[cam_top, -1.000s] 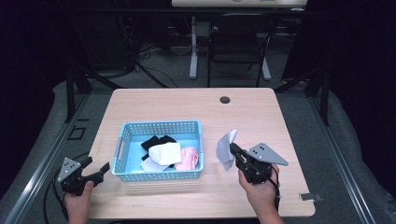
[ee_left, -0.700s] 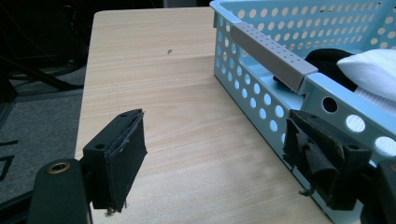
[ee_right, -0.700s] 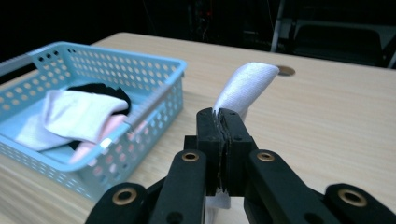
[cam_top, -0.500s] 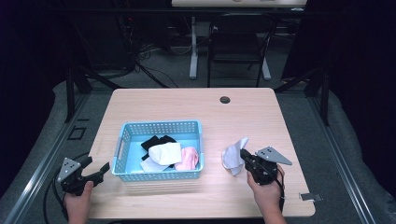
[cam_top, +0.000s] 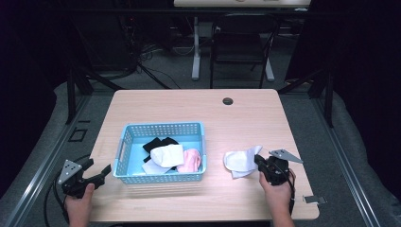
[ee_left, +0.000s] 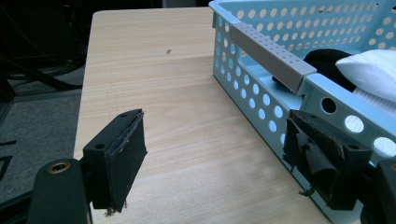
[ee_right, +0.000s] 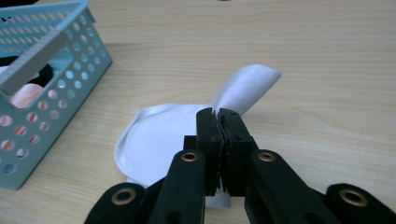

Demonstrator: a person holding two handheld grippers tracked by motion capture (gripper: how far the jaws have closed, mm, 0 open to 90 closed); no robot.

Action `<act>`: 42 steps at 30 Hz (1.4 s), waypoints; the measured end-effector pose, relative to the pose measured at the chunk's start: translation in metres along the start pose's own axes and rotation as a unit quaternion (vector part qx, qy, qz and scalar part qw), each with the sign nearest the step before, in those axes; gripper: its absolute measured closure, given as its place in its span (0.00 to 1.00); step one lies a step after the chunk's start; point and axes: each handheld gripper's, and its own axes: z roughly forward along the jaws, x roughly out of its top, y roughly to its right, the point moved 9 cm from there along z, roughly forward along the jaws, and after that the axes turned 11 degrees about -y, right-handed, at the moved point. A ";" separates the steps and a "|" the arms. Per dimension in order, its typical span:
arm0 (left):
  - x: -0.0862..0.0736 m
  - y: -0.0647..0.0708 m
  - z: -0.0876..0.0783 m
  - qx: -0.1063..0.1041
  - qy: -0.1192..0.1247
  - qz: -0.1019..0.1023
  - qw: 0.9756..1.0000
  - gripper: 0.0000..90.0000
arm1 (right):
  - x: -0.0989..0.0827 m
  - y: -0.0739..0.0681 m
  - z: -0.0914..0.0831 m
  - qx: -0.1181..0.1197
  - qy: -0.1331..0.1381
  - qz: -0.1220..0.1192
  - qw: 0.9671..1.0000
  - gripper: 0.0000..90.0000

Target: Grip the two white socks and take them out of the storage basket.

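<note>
A white sock lies spread on the wooden table, right of a light blue basket. My right gripper is shut on the sock's near edge. In the right gripper view its jaws are pressed together with the white sock pinched between them. The basket holds a black sock, a white one and a pink one. My left gripper stands open at the basket's near left corner, and nothing sits between its fingers beside the basket wall.
A small black round grommet sits in the table's far middle. Bare wood lies left of the basket and at the far right of the table. A chair and cables stand on the floor behind the table.
My right gripper has come down and a little to the right with the white sock, which hung upright before and now lies flat on the table. The left gripper has stayed put.
</note>
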 end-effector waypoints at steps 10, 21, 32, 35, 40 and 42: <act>0.000 0.000 0.000 -0.001 0.002 -0.002 1.000 0.23 | -0.008 0.013 0.009 -0.002 -0.023 0.028 0.999 0.95; 0.000 0.000 0.000 -0.001 0.001 -0.003 1.000 0.23 | -0.002 0.014 0.008 -0.017 0.017 0.002 1.000 0.53; 0.000 0.000 0.000 -0.001 0.001 -0.002 1.000 0.23 | 0.012 -0.001 -0.007 -0.021 0.052 -0.039 0.998 0.50; 0.000 -0.001 0.000 -0.001 0.002 -0.004 1.000 0.23 | 0.014 -0.005 -0.009 -0.019 0.050 -0.043 0.998 0.49; 0.000 0.000 0.000 -0.001 0.000 -0.002 1.000 0.23 | 0.013 -0.019 -0.008 0.000 0.027 -0.051 0.998 0.41; 0.000 0.000 0.000 -0.001 0.000 -0.002 1.000 0.23 | 0.016 -0.023 -0.009 -0.002 0.024 -0.058 0.998 0.37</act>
